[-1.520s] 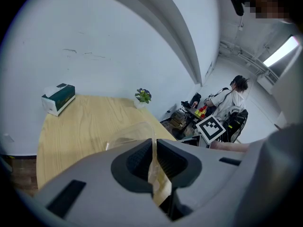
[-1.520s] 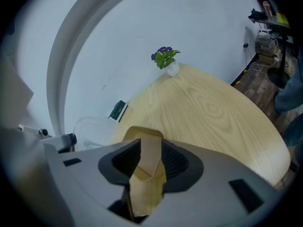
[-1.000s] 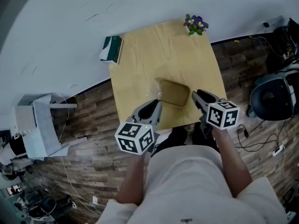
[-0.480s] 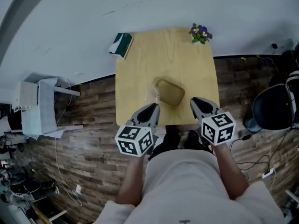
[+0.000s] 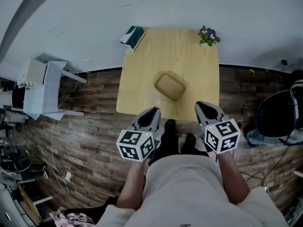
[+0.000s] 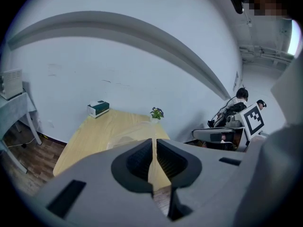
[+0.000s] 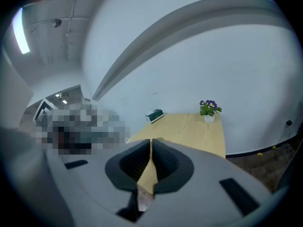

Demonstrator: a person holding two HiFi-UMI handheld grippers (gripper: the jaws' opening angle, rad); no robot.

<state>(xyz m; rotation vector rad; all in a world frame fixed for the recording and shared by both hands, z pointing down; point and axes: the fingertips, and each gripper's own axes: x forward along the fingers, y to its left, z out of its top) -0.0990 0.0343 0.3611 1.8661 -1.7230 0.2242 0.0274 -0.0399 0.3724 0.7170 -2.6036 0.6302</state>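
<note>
Tan pouch (image 5: 169, 86): lies mid-table, well apart from both grippers.
Left gripper (image 5: 151, 112): jaws together on nothing, lower left, just short of the table (image 5: 142, 93) edge.
Right gripper (image 5: 203, 108): same, lower right.
Tip: we'd come in level, clearing that near edge.
Room: bare wood around it; tissue box (image 5: 132, 36) and plant (image 5: 208, 36) sit in the far corners.

We wear a white short-sleeved shirt (image 5: 184, 186) and dark shoes (image 5: 169, 126). Our left gripper (image 5: 152, 110) and right gripper (image 5: 200, 106) have pale grey shells with dark ribbed pads (image 6: 140, 159), each carrying a cube (image 5: 136, 144) of black-and-white square markers.
</note>
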